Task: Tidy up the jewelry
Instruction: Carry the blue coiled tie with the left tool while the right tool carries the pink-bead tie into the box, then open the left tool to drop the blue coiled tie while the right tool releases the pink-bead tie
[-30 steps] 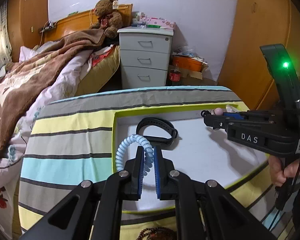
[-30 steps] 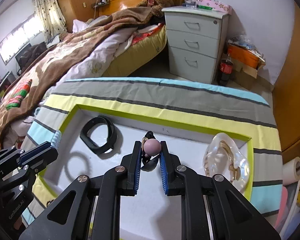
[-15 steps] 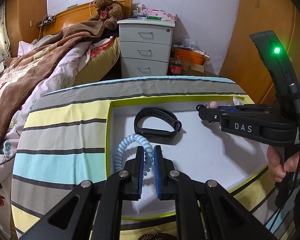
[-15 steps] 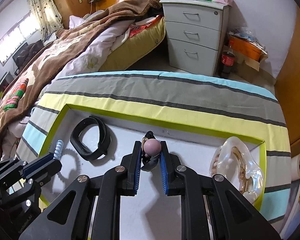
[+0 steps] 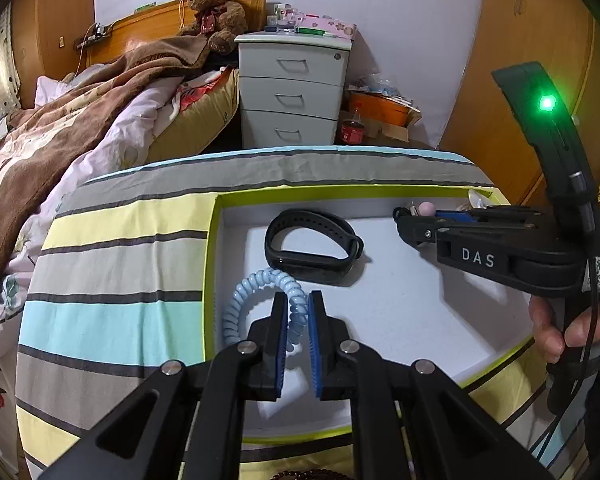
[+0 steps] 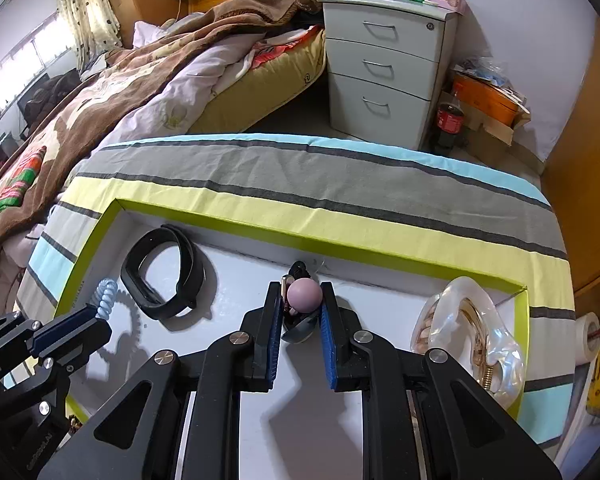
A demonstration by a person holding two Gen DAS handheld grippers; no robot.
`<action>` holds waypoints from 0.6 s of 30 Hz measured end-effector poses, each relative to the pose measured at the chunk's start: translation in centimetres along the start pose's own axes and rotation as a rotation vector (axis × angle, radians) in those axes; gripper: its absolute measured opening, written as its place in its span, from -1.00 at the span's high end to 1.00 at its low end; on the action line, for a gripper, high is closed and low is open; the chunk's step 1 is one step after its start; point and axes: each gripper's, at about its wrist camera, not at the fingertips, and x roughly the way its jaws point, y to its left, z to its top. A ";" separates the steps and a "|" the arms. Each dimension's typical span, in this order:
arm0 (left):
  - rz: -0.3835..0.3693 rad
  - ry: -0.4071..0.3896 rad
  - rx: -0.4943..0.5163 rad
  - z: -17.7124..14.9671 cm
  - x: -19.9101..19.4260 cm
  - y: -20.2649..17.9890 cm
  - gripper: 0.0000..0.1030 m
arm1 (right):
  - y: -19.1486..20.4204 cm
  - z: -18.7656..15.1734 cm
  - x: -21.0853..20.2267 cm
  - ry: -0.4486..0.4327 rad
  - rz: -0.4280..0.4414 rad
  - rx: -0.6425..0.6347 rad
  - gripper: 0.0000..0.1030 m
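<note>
A shallow white tray with a lime-green rim (image 5: 212, 240) (image 6: 100, 232) lies on a striped cloth. My left gripper (image 5: 298, 304) is shut on a light blue spiral hair tie (image 5: 244, 300) (image 6: 106, 294), held just above the tray's left side. My right gripper (image 6: 300, 292) (image 5: 404, 216) is shut on a pink ball hair tie (image 6: 305, 294) (image 5: 425, 209) over the tray's far middle; its black loop pokes out beyond the fingertips. A black wristband (image 5: 312, 246) (image 6: 160, 272) lies in the tray between the two grippers. A clear claw hair clip (image 6: 472, 332) rests at the tray's right end.
A striped cloth (image 6: 300, 184) covers the table. Beyond it are a bed with a brown blanket (image 5: 60, 128), a white three-drawer nightstand (image 6: 384, 72) and a cola bottle (image 6: 450, 122). Dark beads (image 5: 312, 474) show at the near edge. A hand (image 5: 568, 328) grips the right tool's handle.
The view has shifted slightly in both cameras; both grippers stay shut on their hair ties and the things in the tray have not moved.
</note>
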 end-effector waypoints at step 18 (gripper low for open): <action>-0.005 0.000 -0.017 0.1 -0.2 0.0 0.36 | 0.4 -0.2 -0.3 -0.010 -0.026 -0.024 0.21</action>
